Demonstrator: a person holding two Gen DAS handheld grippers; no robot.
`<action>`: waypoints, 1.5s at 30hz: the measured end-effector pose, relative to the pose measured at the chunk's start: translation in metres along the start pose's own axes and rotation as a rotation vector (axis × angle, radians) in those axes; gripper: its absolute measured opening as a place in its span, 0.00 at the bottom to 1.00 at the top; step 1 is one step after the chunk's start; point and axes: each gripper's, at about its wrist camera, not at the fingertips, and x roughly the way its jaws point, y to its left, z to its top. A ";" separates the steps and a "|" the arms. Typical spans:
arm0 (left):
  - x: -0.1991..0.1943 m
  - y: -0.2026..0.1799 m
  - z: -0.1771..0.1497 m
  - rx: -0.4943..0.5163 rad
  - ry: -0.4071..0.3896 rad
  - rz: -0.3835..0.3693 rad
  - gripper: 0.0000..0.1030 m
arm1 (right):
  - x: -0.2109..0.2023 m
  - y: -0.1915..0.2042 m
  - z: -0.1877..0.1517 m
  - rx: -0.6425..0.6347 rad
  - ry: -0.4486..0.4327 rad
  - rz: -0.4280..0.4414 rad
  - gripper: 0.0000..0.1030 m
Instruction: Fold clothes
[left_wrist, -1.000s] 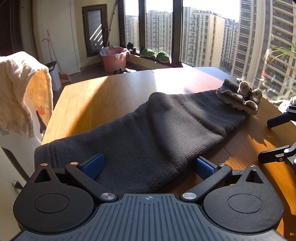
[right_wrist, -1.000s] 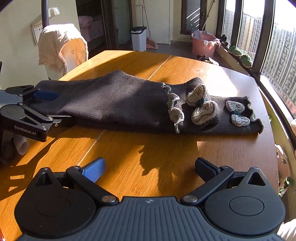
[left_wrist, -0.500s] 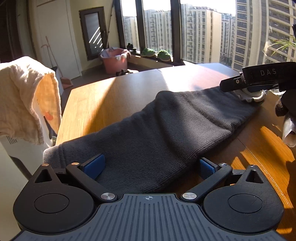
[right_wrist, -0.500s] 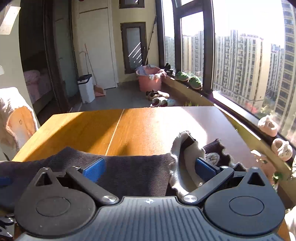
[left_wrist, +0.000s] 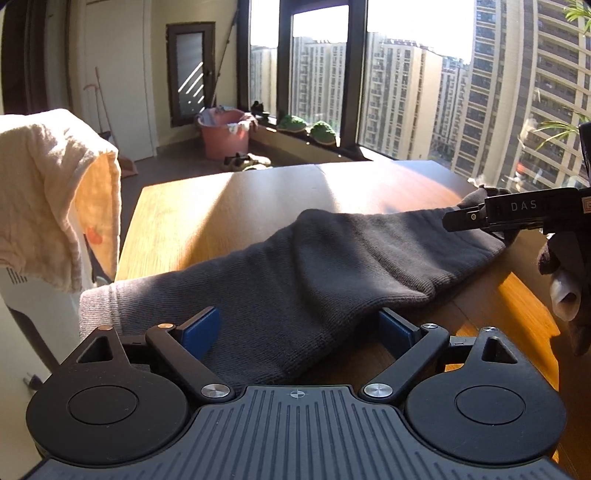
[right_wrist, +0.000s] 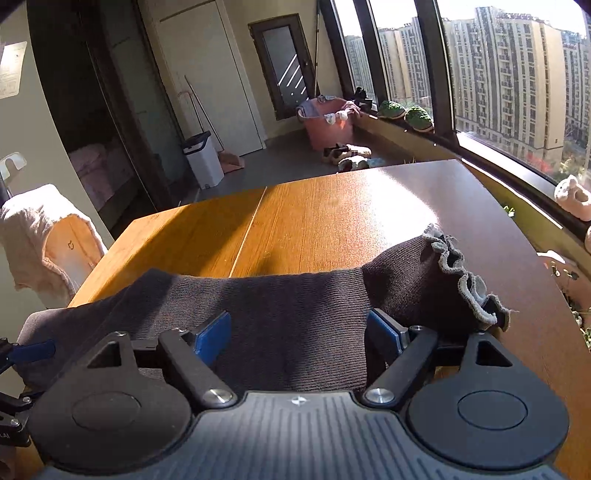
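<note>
A dark grey knit garment (left_wrist: 314, 280) lies lengthwise across the wooden table (left_wrist: 221, 206). My left gripper (left_wrist: 299, 328) sits low over its near end, with the fabric lying between the blue pads (left_wrist: 201, 328). These jaws are closing and do not visibly pinch the cloth. My right gripper (right_wrist: 297, 334) is over the other end of the garment (right_wrist: 288, 306), beside the grey ruffled trim (right_wrist: 461, 273). Its jaws are closing too, with knit fabric between them. One of its fingers (left_wrist: 480, 218) shows at the right of the left wrist view.
A cream cloth (left_wrist: 48, 192) hangs over a white stand left of the table. A gloved hand (left_wrist: 569, 273) is at the right edge. A pink basin (right_wrist: 328, 122) and a white bin (right_wrist: 203, 158) stand on the floor beyond. The table's rounded edge (right_wrist: 535, 295) runs along the window.
My right gripper swung from the table's front edge onto the ruffled end of the garment. Both pairs of jaws have narrowed around the fabric. The left gripper shifted only slightly.
</note>
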 end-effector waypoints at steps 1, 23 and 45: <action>-0.005 0.005 -0.003 -0.010 -0.005 -0.001 0.92 | -0.008 0.002 -0.006 -0.036 0.013 -0.010 0.77; -0.069 0.015 -0.044 0.460 -0.172 0.277 0.93 | -0.021 0.184 -0.038 -0.655 -0.055 0.260 0.12; -0.013 0.011 -0.021 0.461 -0.162 0.287 0.35 | -0.071 0.068 -0.054 -0.604 -0.076 0.054 0.30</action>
